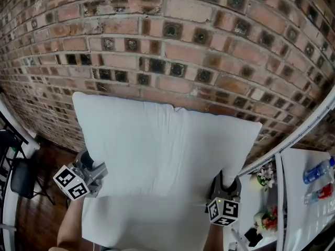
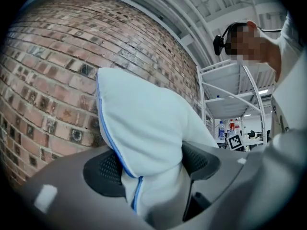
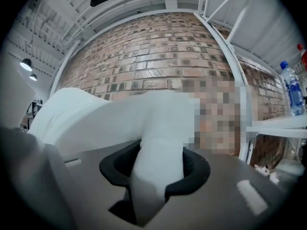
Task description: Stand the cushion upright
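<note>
Brick wall behind. White cushion held up flat before wall; bottom edge cut off, whatever lay beneath hidden. Left gripper clamped on cushion's blue-piped left edge; right gripper pinched right edge, jaws partly closed on fabric.

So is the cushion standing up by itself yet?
Not yet. Done: the left gripper and right gripper each pinch a side of the white cushion. In hand: it's held upright facing the brick wall. Left: rest it so it stands alone, then let go.
</note>
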Available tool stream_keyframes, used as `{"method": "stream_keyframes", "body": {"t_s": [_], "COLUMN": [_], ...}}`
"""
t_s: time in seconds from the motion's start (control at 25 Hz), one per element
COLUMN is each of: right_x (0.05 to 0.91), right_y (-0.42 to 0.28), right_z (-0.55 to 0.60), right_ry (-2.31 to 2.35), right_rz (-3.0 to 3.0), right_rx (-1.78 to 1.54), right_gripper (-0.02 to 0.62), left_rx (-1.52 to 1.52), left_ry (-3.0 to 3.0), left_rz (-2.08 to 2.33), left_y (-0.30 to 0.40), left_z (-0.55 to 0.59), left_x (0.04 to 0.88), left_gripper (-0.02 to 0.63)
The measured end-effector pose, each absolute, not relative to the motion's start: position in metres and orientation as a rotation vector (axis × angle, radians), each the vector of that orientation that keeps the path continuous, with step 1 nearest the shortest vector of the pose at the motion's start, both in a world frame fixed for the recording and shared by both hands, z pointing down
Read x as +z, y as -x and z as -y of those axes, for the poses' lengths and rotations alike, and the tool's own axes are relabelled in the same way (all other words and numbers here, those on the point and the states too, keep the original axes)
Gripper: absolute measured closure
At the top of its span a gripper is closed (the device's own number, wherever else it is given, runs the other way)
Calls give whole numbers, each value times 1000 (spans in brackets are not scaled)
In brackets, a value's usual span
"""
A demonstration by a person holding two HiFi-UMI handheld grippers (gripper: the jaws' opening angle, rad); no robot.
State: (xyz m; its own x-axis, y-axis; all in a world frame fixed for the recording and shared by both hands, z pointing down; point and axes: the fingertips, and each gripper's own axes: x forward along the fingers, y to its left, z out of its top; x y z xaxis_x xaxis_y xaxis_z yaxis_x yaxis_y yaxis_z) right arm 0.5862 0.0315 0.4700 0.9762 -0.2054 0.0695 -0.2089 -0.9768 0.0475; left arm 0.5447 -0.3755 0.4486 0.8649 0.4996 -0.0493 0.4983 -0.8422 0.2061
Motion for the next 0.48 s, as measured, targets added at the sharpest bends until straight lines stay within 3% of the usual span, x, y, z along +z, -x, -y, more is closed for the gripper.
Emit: {"method": "stream_keyframes", "body": {"t_s": [0.48], "right_x": [513], "right_y": [-610], "right_z": [-40], "right_ry": [-3039], "right_rz": [273], "right_rx": [212], "right_gripper": [390], "left_rx": [170], "left_ry": [-2846], "left_rz": [-583], "left_y": [-593], "left_z": [415], "left_x": [517], "left_gripper": [299]}}
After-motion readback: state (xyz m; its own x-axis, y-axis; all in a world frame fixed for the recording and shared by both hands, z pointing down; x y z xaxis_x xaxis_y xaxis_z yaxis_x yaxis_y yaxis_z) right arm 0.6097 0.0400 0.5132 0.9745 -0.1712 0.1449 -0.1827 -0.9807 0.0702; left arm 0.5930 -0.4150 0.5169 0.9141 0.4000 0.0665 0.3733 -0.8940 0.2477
